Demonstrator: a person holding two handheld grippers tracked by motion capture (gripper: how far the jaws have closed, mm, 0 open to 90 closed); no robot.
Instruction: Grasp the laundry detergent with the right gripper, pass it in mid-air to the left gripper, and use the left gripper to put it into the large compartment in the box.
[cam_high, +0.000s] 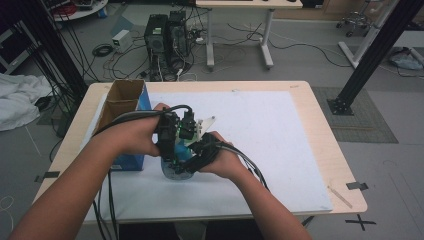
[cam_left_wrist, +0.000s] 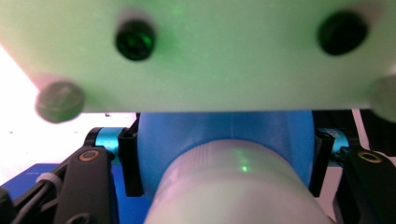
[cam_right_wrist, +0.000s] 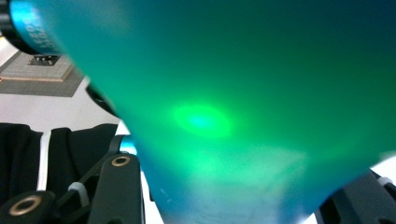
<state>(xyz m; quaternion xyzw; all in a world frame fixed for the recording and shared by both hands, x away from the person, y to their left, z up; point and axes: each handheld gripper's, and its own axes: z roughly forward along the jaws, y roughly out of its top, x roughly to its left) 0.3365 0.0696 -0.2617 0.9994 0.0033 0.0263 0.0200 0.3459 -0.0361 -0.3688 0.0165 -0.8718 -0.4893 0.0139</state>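
Both hands meet over the white mat (cam_high: 260, 150), just at 3 o'clock of the blue cardboard box (cam_high: 131, 131). Between them sits a blue translucent bottle (cam_high: 176, 169), its base near or on the mat; contact is hidden by the hands.

Left gripper (cam_high: 169, 131): in the left gripper view the black pads (cam_left_wrist: 131, 161) press both flanks of the blue cap-like part (cam_left_wrist: 224, 133), with a whitish cylinder (cam_left_wrist: 233, 186) below it. Jaws closed down on it, gripping. A pale plate (cam_left_wrist: 201, 51) blocks the upper half of that view.

Right gripper (cam_high: 200, 150): the right gripper view is crowded by the bottle's blue-green wall (cam_right_wrist: 233, 93), very close. Jaws at their narrowest, clamped on the bottle body as far as I can tell; the pads themselves are hidden.

Handling, judged: plastic, thin-walled, probably light. Whether it holds liquid cannot be told. The smooth, curved wall is likely slippery and may flex under a hard squeeze. The top looks stiffer and gives the pads parallel flanks, so it is the better hold for twisting. Take the body low and square, where it is widest, to resist turning. A mishap to expect is the body spinning in the right jaws.
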